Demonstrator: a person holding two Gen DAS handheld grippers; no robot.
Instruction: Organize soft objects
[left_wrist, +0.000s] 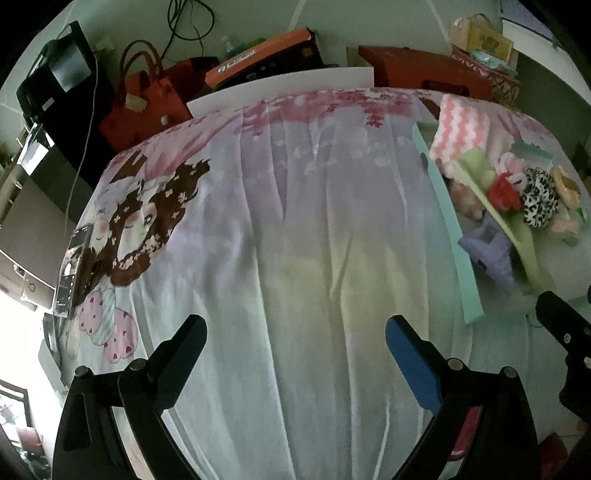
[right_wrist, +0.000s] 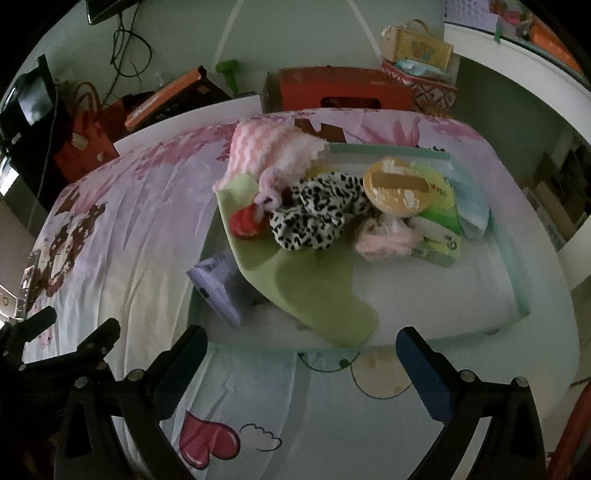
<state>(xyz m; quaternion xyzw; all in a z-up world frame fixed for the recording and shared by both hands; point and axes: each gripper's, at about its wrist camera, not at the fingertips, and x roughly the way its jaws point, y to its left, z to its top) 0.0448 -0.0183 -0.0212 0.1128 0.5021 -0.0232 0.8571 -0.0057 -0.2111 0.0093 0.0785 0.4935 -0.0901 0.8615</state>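
Note:
A shallow mint-rimmed tray (right_wrist: 515, 291) lies on the bed and holds a heap of soft things: a pink-and-white zigzag cloth (right_wrist: 269, 151), a leopard-print scrunchie (right_wrist: 314, 214), a red fluffy piece (right_wrist: 245, 219), a pale pink fluffy piece (right_wrist: 384, 242), a light green cloth (right_wrist: 314, 291) and a lilac packet (right_wrist: 218, 284). My right gripper (right_wrist: 301, 354) hovers open just before the tray's near rim. My left gripper (left_wrist: 293, 339) stands open over bare bedsheet, with the tray (left_wrist: 452, 236) off to its right. Both grippers hold nothing.
A round yellow lidded tub (right_wrist: 397, 188) and a green tissue pack (right_wrist: 441, 221) also sit in the tray. The printed bedsheet (left_wrist: 295, 221) stretches left of it. Orange and red boxes (left_wrist: 421, 70) and a red handbag (left_wrist: 144, 103) line the far edge. A black phone-like thing (left_wrist: 72, 269) lies at the bed's left edge.

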